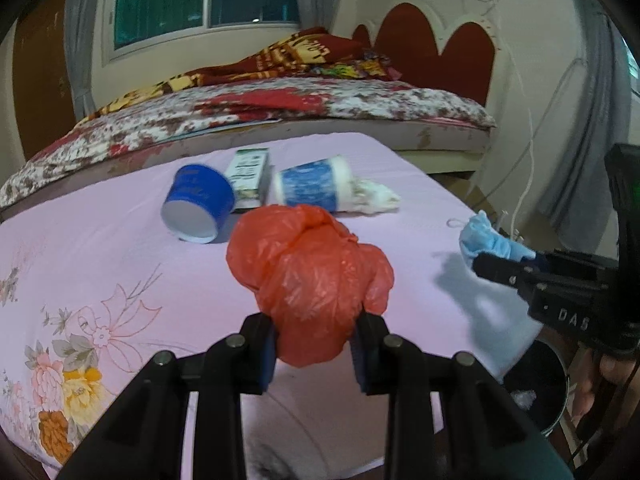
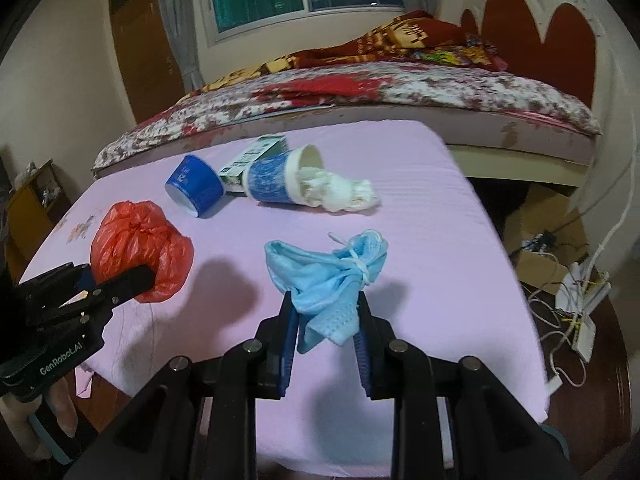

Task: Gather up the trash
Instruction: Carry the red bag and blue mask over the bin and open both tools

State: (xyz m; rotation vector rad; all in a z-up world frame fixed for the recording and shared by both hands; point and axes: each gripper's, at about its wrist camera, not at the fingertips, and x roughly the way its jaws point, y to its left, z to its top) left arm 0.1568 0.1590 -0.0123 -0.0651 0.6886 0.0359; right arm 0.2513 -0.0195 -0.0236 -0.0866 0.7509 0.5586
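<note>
Tongs in each hand, both clamped on trash above a table draped in a pink flowered cloth (image 1: 100,264). At the left, the left gripper (image 1: 314,346) has its two blue pads pressed into the lower part of a crumpled red plastic bag (image 1: 312,276), which bulges up and out between them; the bag's shadow falls on the cloth beneath it. Toward the middle and farther back, a dark blue paper cup (image 1: 198,206) lies on its side with its white base facing the camera, a small green and white carton (image 1: 248,178) lies just behind it, and a second cup (image 1: 314,188), blue and white, lies tipped over with its mouth to the right and a wad of white tissue (image 1: 376,198) spilling from it. To the right, the right gripper (image 2: 326,326) pinches a bunched light blue face mask (image 2: 332,276), one fold hanging down between the pads. A bed (image 2: 360,92) with a red patterned blanket stands behind the table
</note>
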